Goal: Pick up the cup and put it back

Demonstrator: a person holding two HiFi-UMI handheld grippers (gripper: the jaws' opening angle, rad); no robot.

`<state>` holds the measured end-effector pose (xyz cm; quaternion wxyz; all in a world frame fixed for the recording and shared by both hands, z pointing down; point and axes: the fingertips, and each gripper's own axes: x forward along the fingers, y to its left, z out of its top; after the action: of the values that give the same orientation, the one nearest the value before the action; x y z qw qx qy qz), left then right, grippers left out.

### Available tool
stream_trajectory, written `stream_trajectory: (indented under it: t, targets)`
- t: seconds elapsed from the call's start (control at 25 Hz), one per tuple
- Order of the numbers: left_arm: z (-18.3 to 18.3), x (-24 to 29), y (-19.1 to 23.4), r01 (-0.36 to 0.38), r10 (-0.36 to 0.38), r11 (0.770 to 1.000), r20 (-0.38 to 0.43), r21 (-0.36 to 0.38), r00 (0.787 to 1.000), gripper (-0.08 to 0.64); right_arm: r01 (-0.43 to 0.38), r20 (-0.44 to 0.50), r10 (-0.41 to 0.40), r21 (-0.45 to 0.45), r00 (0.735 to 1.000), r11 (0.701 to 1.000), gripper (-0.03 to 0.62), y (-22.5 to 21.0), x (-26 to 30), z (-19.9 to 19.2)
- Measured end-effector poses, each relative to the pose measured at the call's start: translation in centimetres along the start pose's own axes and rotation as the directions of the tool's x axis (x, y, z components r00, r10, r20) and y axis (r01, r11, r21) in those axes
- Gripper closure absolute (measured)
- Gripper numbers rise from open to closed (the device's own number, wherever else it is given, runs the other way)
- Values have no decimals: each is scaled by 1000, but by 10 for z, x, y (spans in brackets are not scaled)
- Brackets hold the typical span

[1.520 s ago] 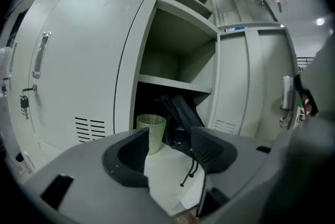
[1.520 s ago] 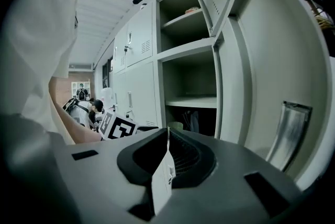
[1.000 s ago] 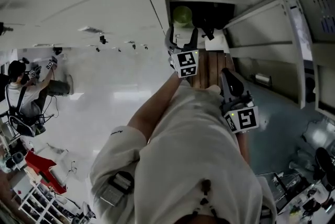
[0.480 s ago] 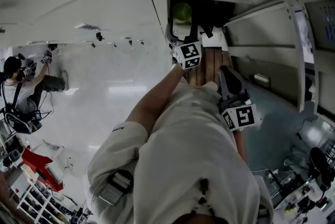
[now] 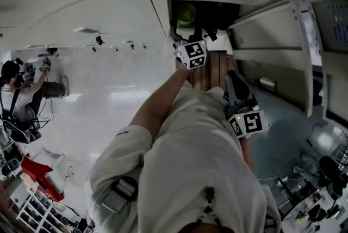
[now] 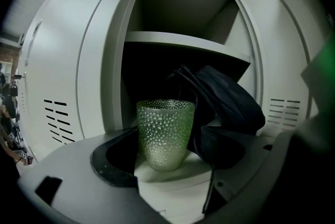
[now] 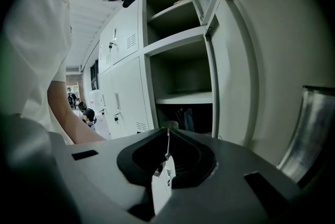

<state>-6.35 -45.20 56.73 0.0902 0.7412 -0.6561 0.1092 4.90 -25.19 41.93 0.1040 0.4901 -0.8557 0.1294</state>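
A green dimpled cup (image 6: 165,134) stands upright on the pale shelf (image 6: 178,186) of an open locker, and it shows small in the head view (image 5: 187,12). My left gripper (image 6: 167,168) is open, its black fingertips (image 6: 112,160) on either side of the cup's base, and I see no touch. From the head view the left gripper (image 5: 187,37) reaches into the locker mouth just short of the cup. My right gripper (image 5: 235,85) hangs back beside the person's body; its jaws are closed together (image 7: 166,165) with nothing held.
A black bag (image 6: 230,105) with straps lies right of the cup, close against it. The locker's door (image 5: 272,25) stands open to the right. More lockers (image 7: 125,92) line the wall. A person (image 5: 16,96) stands far off at the left.
My left gripper has moved forward into the locker, closing the gap to the cup. The right gripper has stayed by the body.
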Motion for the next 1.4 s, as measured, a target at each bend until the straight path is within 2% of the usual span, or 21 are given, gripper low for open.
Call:
stream_trajectory:
  t: [0.4, 0.52, 0.92, 1.24, 1.4]
  targets:
    - [9, 8, 3, -21, 22, 999, 20, -47, 1000, 198, 16, -3, -16, 17, 1000, 1000, 565, -4, -6, -4]
    - [10, 8, 5, -24, 25, 998, 31, -54, 999, 218, 22, 2, -22, 25, 1000, 999, 565, -4, -8, -5]
    - [13, -5, 2, 38, -36, 998, 51, -44, 998, 225, 9, -1, -9, 35, 1000, 999, 565, -2, -9, -9]
    - [20, -29, 8, 66, -61, 996, 74, -67, 995, 227, -20, -7, 20, 24, 1000, 1000, 565, 4, -9, -14]
    - [20, -46, 11, 87, -84, 995, 82, -40, 993, 227, -34, -4, 34, 37, 999, 999, 565, 7, -10, -16]
